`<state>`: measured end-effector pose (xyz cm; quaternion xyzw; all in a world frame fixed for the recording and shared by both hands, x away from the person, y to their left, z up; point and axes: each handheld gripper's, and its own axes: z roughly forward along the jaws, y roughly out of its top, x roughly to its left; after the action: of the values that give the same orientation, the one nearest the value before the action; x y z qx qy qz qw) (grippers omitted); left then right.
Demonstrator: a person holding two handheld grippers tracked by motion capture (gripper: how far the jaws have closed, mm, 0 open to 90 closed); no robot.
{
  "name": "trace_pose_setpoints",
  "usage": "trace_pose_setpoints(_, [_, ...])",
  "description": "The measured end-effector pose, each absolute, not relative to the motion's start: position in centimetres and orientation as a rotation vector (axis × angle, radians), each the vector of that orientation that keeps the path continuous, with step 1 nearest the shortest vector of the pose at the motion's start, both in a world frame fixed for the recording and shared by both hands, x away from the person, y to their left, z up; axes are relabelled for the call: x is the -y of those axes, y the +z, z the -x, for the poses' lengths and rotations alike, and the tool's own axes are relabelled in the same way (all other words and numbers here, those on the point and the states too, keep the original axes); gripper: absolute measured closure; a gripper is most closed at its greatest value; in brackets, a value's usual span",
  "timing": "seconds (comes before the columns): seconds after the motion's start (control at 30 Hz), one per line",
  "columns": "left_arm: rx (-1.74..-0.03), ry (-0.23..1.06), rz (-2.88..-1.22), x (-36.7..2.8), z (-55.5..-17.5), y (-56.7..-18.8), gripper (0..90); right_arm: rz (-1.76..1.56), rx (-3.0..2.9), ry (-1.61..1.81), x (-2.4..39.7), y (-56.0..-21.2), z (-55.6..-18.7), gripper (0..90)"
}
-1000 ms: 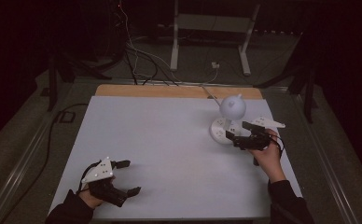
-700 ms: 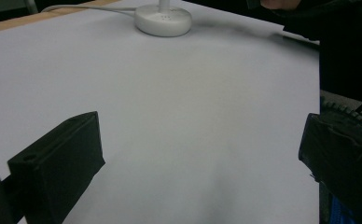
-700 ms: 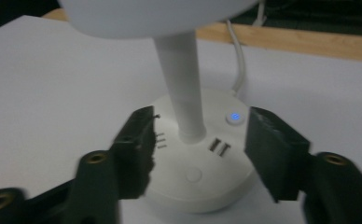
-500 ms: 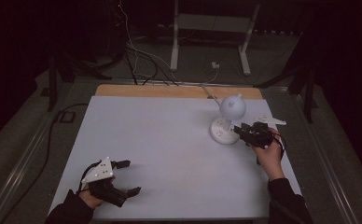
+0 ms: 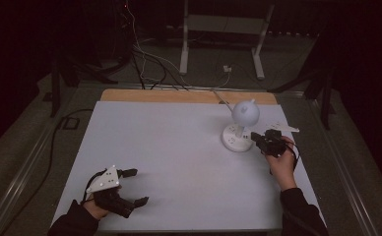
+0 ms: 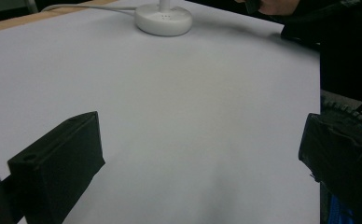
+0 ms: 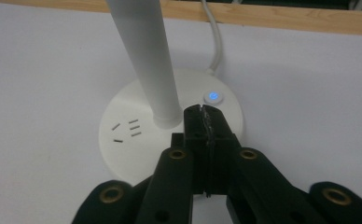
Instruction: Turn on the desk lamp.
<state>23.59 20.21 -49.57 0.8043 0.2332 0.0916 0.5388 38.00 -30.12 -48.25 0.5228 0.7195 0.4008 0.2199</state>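
Note:
A white desk lamp [image 5: 239,125] stands at the right back of the white table, with a round base [image 7: 170,140] and a straight stem [image 7: 144,56]. A small button [image 7: 212,96] on the base glows blue. My right gripper [image 7: 201,111] is shut with nothing between its jaws; its tips hover over the base just short of the button, beside the stem. In the high view the right gripper [image 5: 258,139] sits at the base's right edge. My left gripper [image 5: 132,186] rests open near the table's front left corner, holding nothing.
The lamp's white cable [image 7: 215,35] runs back over the wooden strip [image 5: 179,96] at the table's far edge. A metal stand [image 5: 223,29] and cables [image 5: 140,54] lie on the dark floor beyond. The white tabletop [image 5: 169,142] stretches between the two grippers.
My right gripper has shut and moved in toward the lamp's base. The left gripper has stayed where it was.

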Motion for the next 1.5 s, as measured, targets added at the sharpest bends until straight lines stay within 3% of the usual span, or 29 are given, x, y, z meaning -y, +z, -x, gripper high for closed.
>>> trace_pose_setpoints(1.5, [-0.553,0.218,-1.917,-20.1,-23.6,-49.6,0.3,-1.359,-2.064,1.039,28.1,-50.5,-38.1,89.7])
